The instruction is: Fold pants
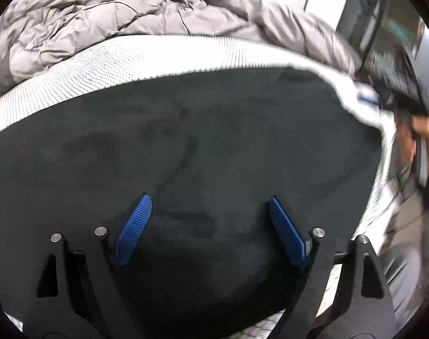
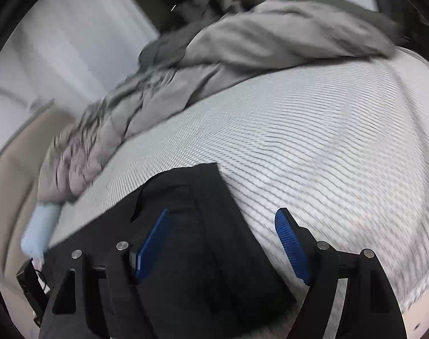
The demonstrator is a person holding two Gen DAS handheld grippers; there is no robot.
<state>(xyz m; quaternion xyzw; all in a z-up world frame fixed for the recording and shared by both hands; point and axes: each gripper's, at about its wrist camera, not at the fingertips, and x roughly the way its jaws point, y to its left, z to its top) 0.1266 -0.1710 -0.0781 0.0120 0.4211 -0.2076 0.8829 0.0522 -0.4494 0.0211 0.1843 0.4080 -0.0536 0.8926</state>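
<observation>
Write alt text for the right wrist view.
The right gripper hangs open over the edge of dark pants lying on a white ribbed mattress, gripping nothing. A rumpled grey duvet is heaped along the far side; the picture is motion-blurred.

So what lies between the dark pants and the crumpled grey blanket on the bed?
Only a bare strip of white ribbed mattress separates the pants from the blanket; both wrist views show it.
</observation>
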